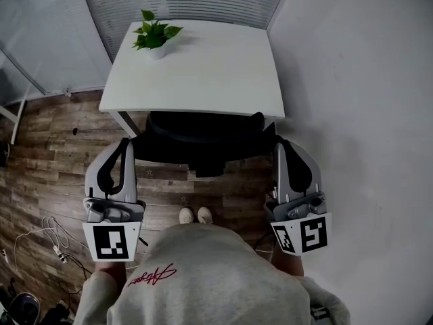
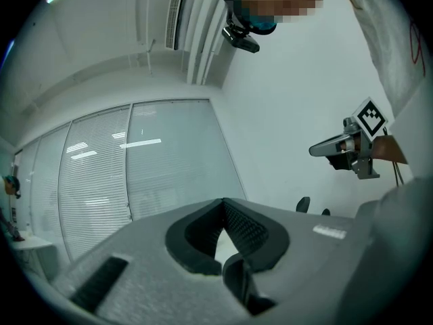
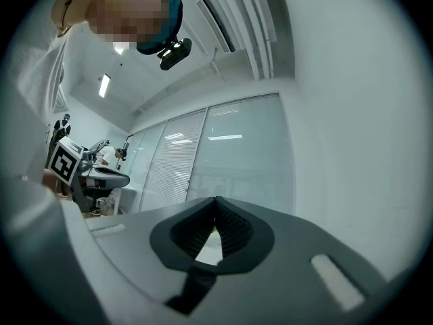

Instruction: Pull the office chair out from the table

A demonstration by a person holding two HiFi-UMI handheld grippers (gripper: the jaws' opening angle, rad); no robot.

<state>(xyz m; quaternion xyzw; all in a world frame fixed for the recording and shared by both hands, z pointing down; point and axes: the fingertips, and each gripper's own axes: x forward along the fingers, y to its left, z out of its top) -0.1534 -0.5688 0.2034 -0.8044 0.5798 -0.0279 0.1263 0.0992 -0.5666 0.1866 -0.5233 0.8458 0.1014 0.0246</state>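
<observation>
Left tool (image 1: pixel 126 143) and right tool (image 1: pixel 280 145) both pinched together on nothing, office chair (image 1: pixel 201 139) tucked under the desk (image 1: pixel 203 73) just beyond them, backrest running left-right, both about equally near

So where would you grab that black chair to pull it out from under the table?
Best by the backrest of the office chair, from the person's side: its seat sits under the table, and only the back faces out. The left gripper and right gripper stand near its two ends, both shut, so they'd likely need opening first.
</observation>
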